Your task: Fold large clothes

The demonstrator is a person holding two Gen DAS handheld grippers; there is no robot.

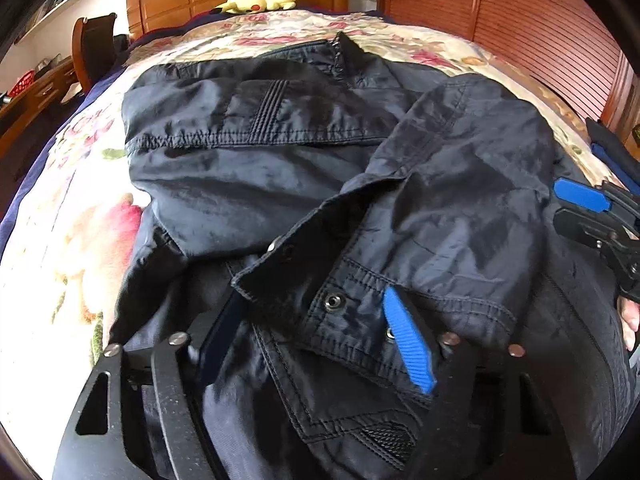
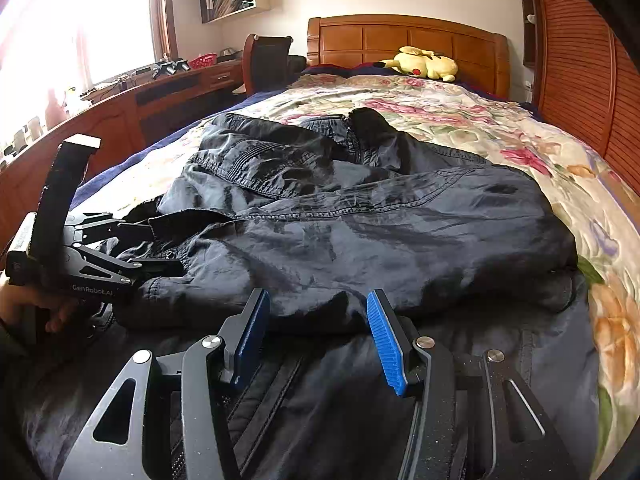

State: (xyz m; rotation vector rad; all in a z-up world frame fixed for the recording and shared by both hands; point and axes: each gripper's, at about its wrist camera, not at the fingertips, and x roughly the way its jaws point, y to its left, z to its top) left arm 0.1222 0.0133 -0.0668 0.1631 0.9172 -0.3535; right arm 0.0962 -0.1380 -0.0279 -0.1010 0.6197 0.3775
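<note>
Looking at a dark jacket (image 1: 304, 176) spread over the floral bedspread (image 1: 68, 240) of the bed, collar end toward the wooden headboard (image 2: 404, 44), hem end toward me. Both sleeves look folded in across the body.

Left claw (image 1: 320, 340): down on the near part of the jacket, straddling a sleeve cuff (image 1: 372, 296) with snap studs. Right blue pad sits against the cuff fabric; left finger is mostly buried under the cloth. Jaws partly open. I can't tell whether the pads actually pinch the cuff, fabric hides the contact. In the right wrist view this claw enters from the left edge, a hand (image 2: 36, 308) around its grip, tips pushed into the folded cloth.

Right claw (image 2: 316, 332): about half open, both blue pads clear to see, hovering low over the jacket hem. Cloth lies below and ahead of the gap; nothing is pinched between the pads. In the left wrist view it shows at the right edge, just beside the jacket's side, with fingers of a hand (image 1: 630, 320) below it.

Background: yellow plush toy (image 2: 420, 64) at the headboard, a chair (image 2: 268, 60) and a long wooden counter (image 2: 120, 100) under the bright window, a red basket (image 2: 202, 60) on it, slatted wooden doors (image 2: 580, 80) on the far side of the bed.
</note>
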